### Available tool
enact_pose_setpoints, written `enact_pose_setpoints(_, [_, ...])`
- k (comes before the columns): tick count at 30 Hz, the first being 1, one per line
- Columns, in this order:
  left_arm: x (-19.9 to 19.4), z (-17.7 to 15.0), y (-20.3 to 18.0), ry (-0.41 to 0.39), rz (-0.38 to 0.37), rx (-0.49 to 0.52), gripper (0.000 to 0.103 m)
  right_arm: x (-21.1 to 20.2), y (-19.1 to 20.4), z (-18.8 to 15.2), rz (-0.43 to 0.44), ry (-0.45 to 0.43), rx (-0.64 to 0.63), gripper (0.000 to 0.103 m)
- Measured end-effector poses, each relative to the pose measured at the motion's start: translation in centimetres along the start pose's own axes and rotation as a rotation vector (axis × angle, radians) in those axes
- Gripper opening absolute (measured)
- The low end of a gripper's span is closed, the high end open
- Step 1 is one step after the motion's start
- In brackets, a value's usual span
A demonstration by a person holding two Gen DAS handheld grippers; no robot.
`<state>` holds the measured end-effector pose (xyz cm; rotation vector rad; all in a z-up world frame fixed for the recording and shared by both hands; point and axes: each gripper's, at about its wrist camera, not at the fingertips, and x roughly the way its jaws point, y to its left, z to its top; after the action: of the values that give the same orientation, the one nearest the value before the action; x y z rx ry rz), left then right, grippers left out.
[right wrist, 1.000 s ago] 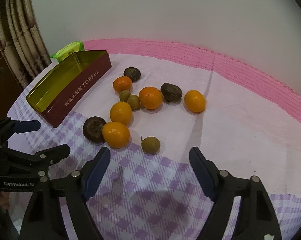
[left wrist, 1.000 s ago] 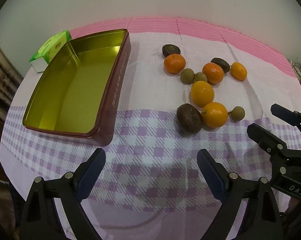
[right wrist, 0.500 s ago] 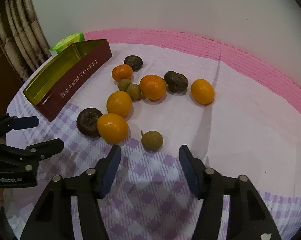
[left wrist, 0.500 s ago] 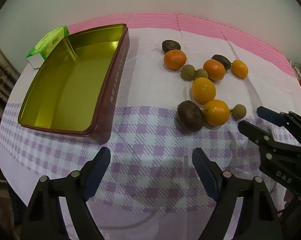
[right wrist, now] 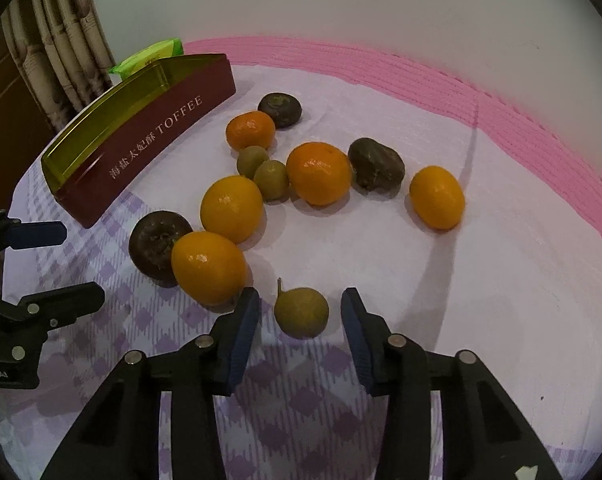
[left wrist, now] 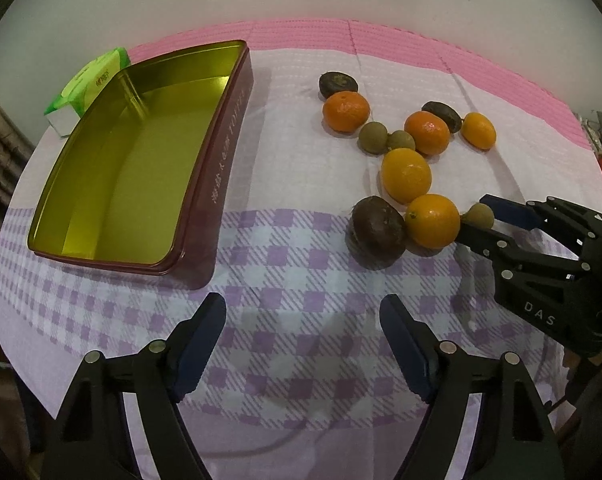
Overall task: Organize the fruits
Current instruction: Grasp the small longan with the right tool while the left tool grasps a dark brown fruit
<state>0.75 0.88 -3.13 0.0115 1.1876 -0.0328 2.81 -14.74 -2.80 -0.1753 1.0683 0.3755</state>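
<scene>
Blue-padded right claw (right wrist: 300, 312) closing, straddles longan (right wrist: 301, 313); contact unclear.

On the cloth-covered tabletop (left wrist: 301, 288), the open gold-lined maroon toffee tin (left wrist: 141, 168) lies left of the scattered cluster of orange citrus fruits (right wrist: 233, 208), with a green tissue pack (left wrist: 89, 84) behind it and a small stemmed tan longan (right wrist: 301, 312) nearest, right of the cluster's front.

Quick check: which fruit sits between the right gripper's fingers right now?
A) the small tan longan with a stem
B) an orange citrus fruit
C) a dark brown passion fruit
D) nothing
A: the stemmed longan lies between the right gripper fingers, gaps still showing on both sides.
</scene>
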Motion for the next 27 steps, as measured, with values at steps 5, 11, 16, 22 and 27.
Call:
enact_pose_setpoints(5, [0.4, 0.3, -0.3, 0.005, 0.006, 0.008, 0.079, -0.2, 0.3, -0.1, 0.009, 0.003, -0.016, 0.028])
enact_pose_setpoints(11, [0.7, 0.6, -0.6, 0.002, -0.008, 0.012, 0.079, -0.5, -0.5, -0.5, -0.011, -0.025, 0.012, 0.024])
enact_pose_setpoints(16, [1.0, 0.9, -0.7, 0.002, -0.039, 0.001, 0.075, -0.3, -3.0, -0.4, -0.102, -0.077, 0.086, 0.024])
enact_pose_setpoints(22, [1.0, 1.1, -0.9, -0.002, -0.101, -0.006, 0.067, 0.2, -5.8, 0.1, -0.147, -0.128, 0.156, 0.024])
enact_pose_setpoints(27, [1.6, 1.9, -1.3, 0.003, -0.116, 0.006, 0.061, 0.4, -5.8, 0.4, -0.161, -0.147, 0.158, 0.024])
